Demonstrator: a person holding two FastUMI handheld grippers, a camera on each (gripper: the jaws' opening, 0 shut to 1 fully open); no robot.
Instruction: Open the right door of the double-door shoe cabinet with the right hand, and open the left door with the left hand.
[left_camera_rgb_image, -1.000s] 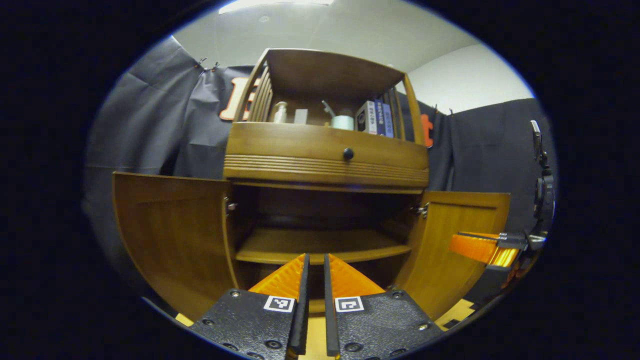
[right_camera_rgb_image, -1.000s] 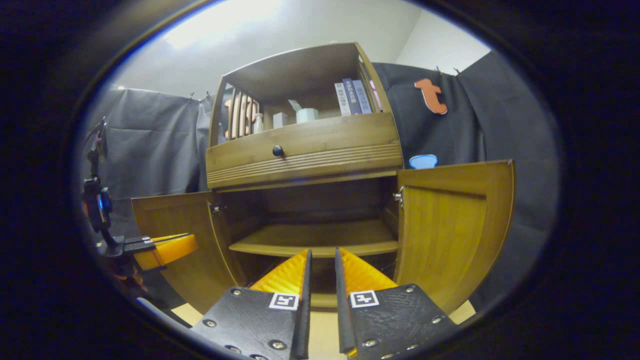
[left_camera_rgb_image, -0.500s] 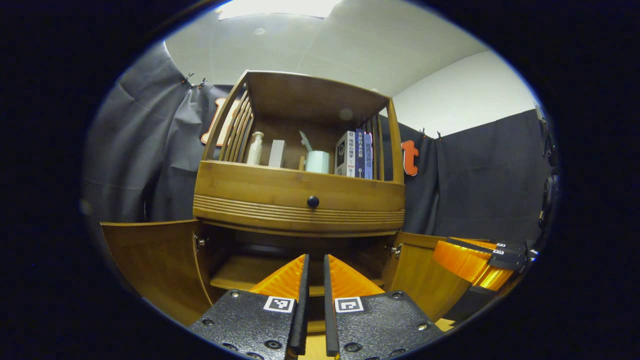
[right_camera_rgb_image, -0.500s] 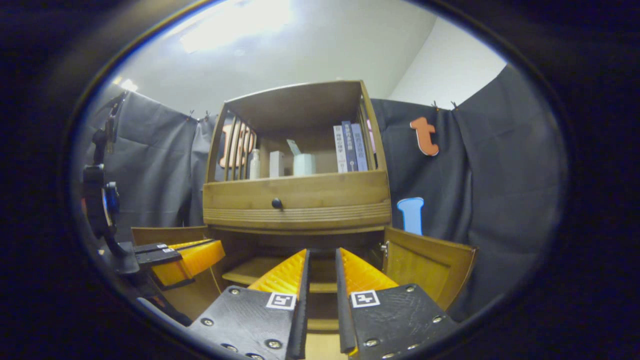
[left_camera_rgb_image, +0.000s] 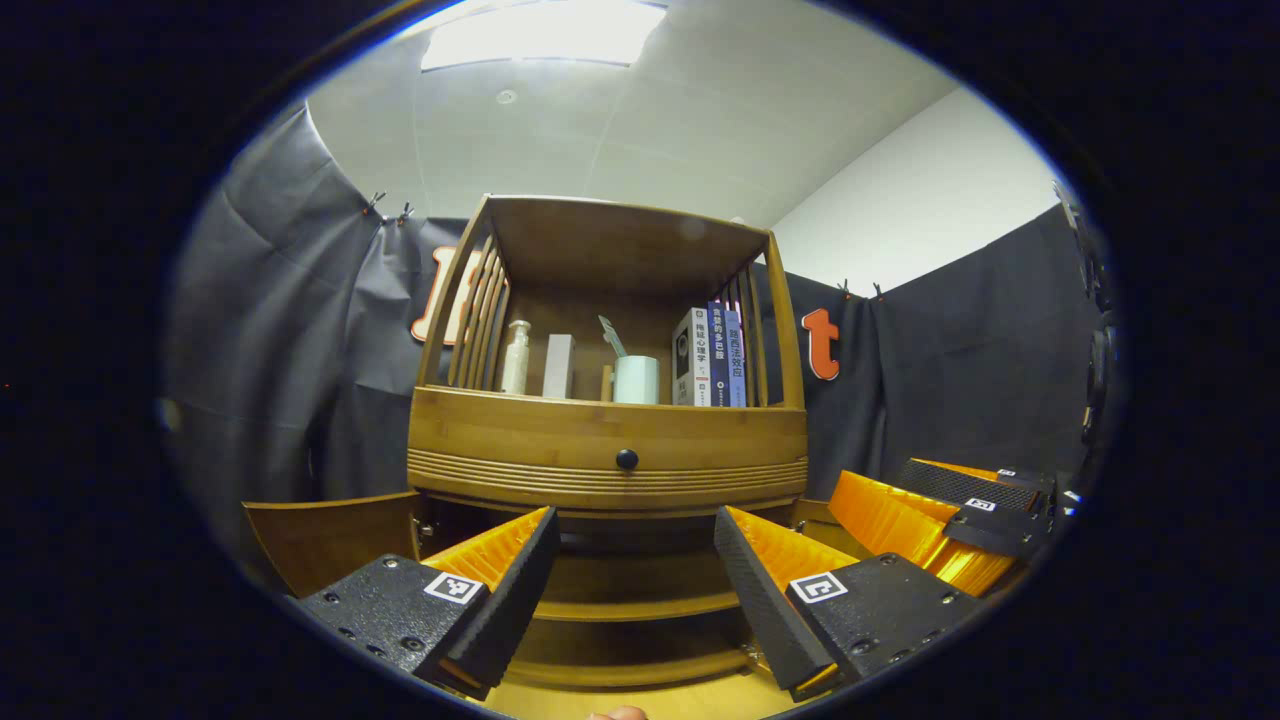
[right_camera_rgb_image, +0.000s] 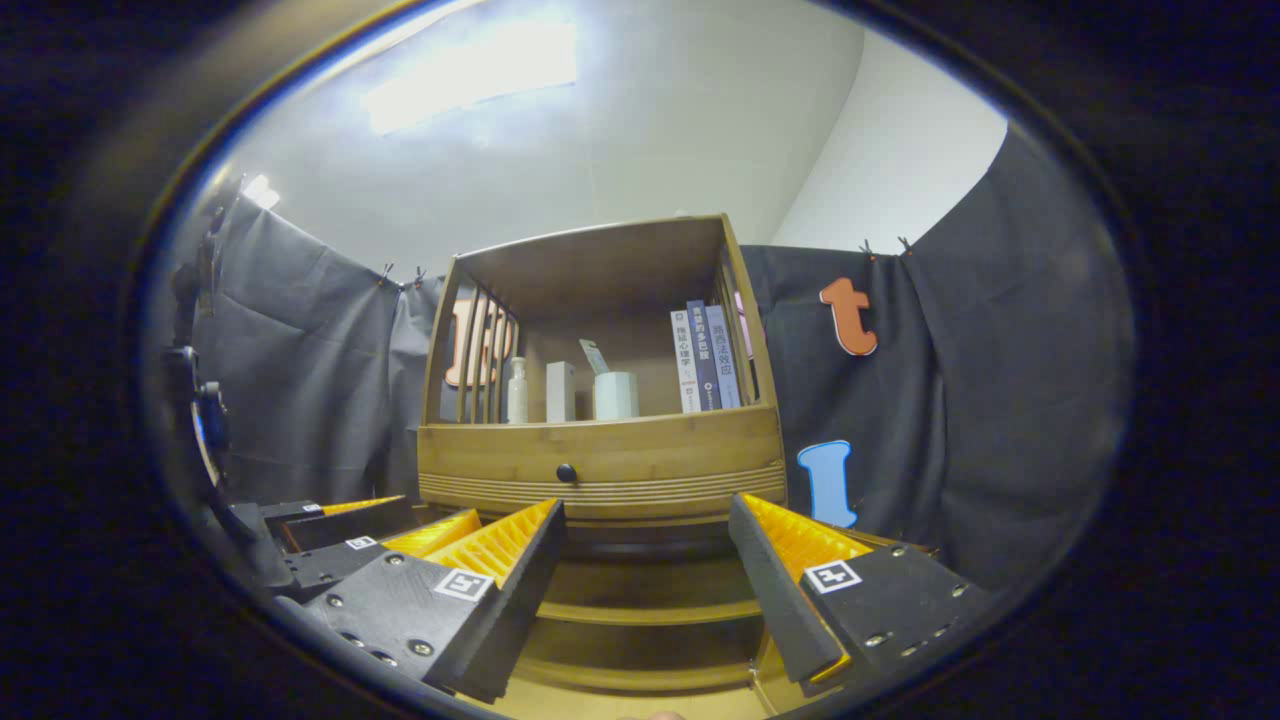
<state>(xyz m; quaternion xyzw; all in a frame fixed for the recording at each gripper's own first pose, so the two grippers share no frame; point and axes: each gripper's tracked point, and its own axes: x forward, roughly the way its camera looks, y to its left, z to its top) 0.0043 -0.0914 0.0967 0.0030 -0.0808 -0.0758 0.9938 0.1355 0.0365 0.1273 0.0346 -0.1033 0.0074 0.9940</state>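
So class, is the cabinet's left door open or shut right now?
Open. In the left gripper view the left door stands swung outward from the cabinet, with the inner shelf exposed.

The shoe cabinet (left_camera_rgb_image: 607, 455) is warm brown wood and stands upright at the centre of the left gripper view, and likewise at the centre of the right gripper view (right_camera_rgb_image: 600, 460). Its upper part is an open compartment with slatted sides. Below that runs a wide drawer front with a small dark round knob (left_camera_rgb_image: 627, 459) and grooved lines along its lower edge. The left door (left_camera_rgb_image: 330, 535) is swung wide open at the lower left of the left gripper view, showing its plain panel. Between the doors the lower compartment stands open, with an inner shelf (left_camera_rgb_image: 635, 600) across it at the lower centre.
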